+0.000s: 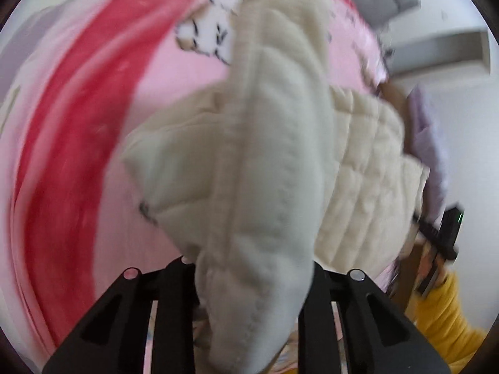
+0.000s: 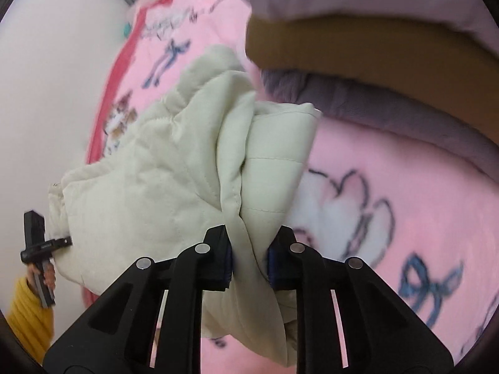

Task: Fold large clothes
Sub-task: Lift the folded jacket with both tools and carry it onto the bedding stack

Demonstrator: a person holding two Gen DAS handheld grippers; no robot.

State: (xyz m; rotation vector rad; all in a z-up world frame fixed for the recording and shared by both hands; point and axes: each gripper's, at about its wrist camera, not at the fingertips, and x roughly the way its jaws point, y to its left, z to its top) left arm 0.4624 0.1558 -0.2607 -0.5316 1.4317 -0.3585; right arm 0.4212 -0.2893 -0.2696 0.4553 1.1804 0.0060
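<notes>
Cream quilted jacket [image 2: 174, 168], puffy, soft, light, above the pink blanket [image 2: 389, 187]; left gripper [image 1: 252, 280] and right gripper [image 2: 249, 255] both pinched shut on bunched edges; grip seams.

One jacket, two grippers, one blanket under it all.

I count one cream quilted jacket [image 1: 249, 162], filling the middle of both views. I hold two grippers: my left gripper [image 1: 249, 280] at the bottom of its own frame, my right gripper [image 2: 249, 265] likewise. One pink blanket [image 2: 405, 187] lies beneath, with one red border [image 1: 78, 143] curving down the left. One yellow sleeve [image 2: 28, 311] shows at lower left.
</notes>
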